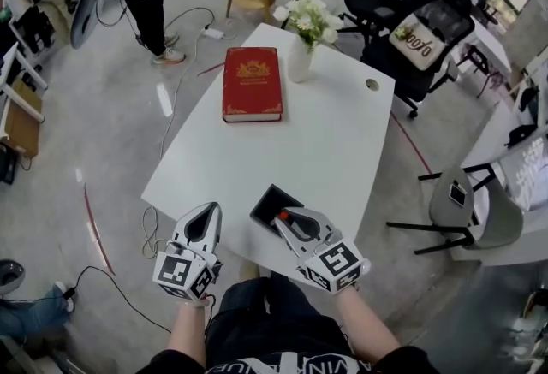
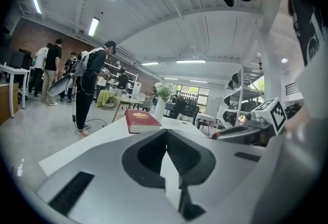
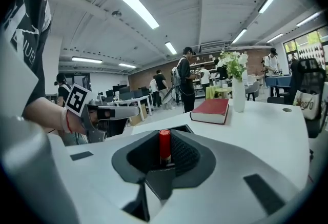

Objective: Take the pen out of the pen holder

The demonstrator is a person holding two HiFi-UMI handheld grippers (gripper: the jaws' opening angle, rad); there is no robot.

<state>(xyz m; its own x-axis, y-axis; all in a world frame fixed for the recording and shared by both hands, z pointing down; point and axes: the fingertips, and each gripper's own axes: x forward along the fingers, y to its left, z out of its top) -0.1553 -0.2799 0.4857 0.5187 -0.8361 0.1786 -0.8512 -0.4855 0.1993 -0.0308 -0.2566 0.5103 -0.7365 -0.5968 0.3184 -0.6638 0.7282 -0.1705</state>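
Working over the white table (image 1: 334,150), with the black pen holder (image 1: 267,203) sitting at its near edge. Leaving the red book (image 1: 253,83) and the vase of flowers (image 1: 300,60) well beyond the pen holder, untouched. Keeping the left gripper (image 1: 205,218) to the left of the pen holder and apart from it, jaws clenched together on nothing. Reaching with the right gripper (image 1: 287,221) directly over the pen holder, and grasping between its pads the red pen (image 3: 164,147), standing upright in the pen holder. Probably doing the grasp just before the lift. For doing it well: holding the pinch firm and centred on the pen, pulling straight up along the pen and not sideways, so not tipping or dragging the light pen holder. Perhaps also bringing the left gripper beside the pen holder for steadying it, in case of it rising together with the pen.
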